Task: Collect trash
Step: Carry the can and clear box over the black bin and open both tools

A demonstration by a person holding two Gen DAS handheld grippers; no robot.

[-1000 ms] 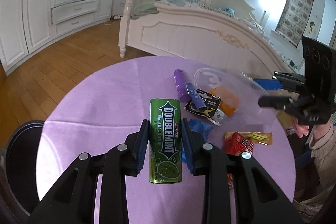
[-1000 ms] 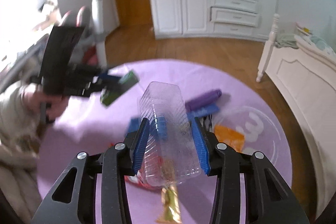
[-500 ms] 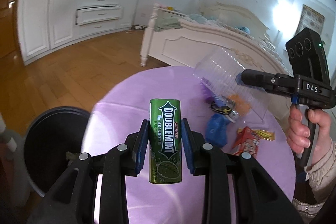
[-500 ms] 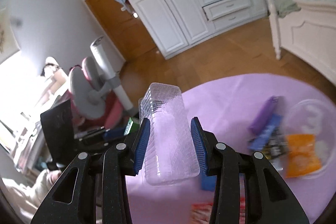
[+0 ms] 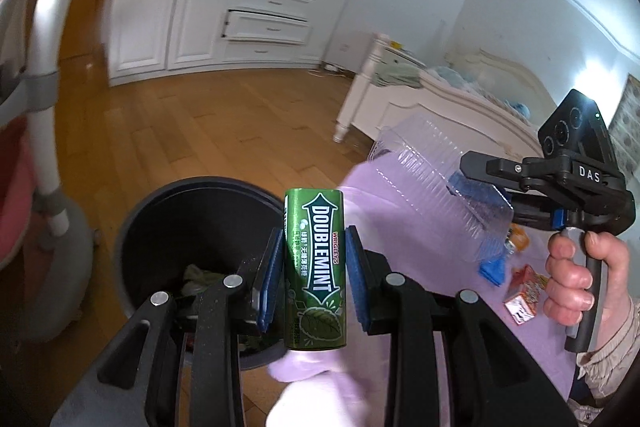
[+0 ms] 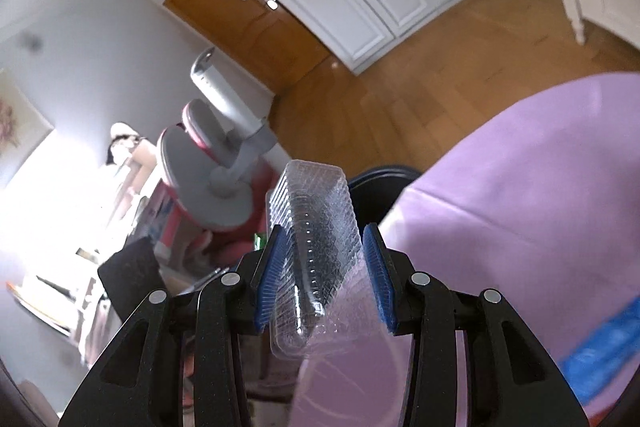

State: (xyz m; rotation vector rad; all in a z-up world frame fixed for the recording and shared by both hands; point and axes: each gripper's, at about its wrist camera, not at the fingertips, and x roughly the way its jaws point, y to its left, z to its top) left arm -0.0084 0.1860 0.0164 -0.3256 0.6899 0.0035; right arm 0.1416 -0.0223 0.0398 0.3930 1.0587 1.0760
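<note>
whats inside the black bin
Inside the bin, some dark greenish trash shows near the bottom. The left tongs and the gum box they hold cover the rest.

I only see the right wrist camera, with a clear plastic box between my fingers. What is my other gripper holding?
Observer: The left gripper is shut on a green gum tin.
Operator: Where is the bin? I only see a bit of dark rim.
Observer: The black trash bin stands on the floor by the table's edge, right behind the tin, and something lies inside it.
Operator: Is there more trash to pick up?
Observer: Yes, a red snack packet lies on the purple tablecloth.
</note>
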